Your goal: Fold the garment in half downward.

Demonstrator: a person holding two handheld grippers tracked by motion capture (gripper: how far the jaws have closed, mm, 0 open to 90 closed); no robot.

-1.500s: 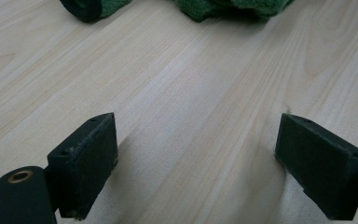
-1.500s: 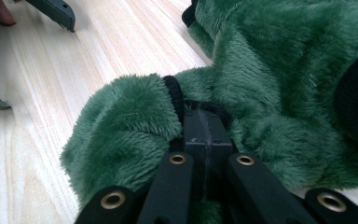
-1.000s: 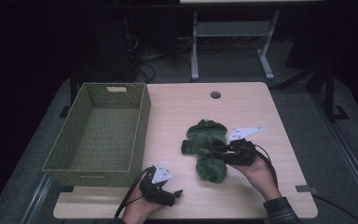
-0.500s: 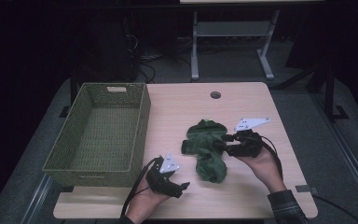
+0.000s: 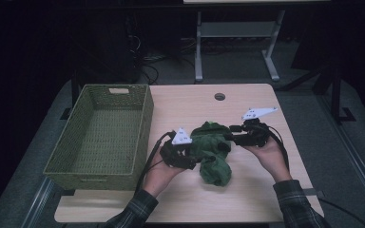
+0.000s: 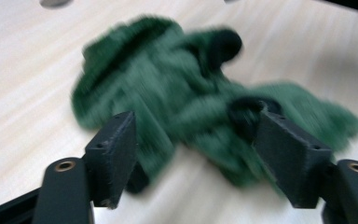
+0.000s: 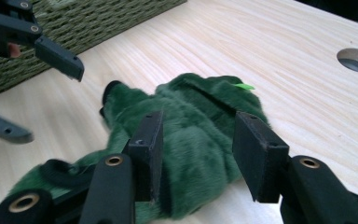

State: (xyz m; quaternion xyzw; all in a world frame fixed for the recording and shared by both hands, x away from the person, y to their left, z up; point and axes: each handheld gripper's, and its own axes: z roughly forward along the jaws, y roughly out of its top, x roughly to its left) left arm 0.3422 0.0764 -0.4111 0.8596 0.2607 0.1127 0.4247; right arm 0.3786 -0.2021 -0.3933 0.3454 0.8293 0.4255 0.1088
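A crumpled green fleece garment lies on the wooden table, right of centre. My left gripper is at its left edge. Its jaws have just been closing, and in the blurred left gripper view the fleece lies between them and beyond, with the pads not visibly pressing. My right gripper reaches in from the right. Its jaws have opened a little and straddle a fold of the fleece without clamping it. My left gripper also shows at the upper left of the right gripper view.
A woven green basket stands at the table's left, and its wall is close behind the left gripper. A round cable hole sits at the table's far middle. Bare wood lies in front of the fleece.
The left hand has come up from the table's front edge, moving right to the fleece. The right gripper has shifted slightly up and right. The fleece now looks more bunched.
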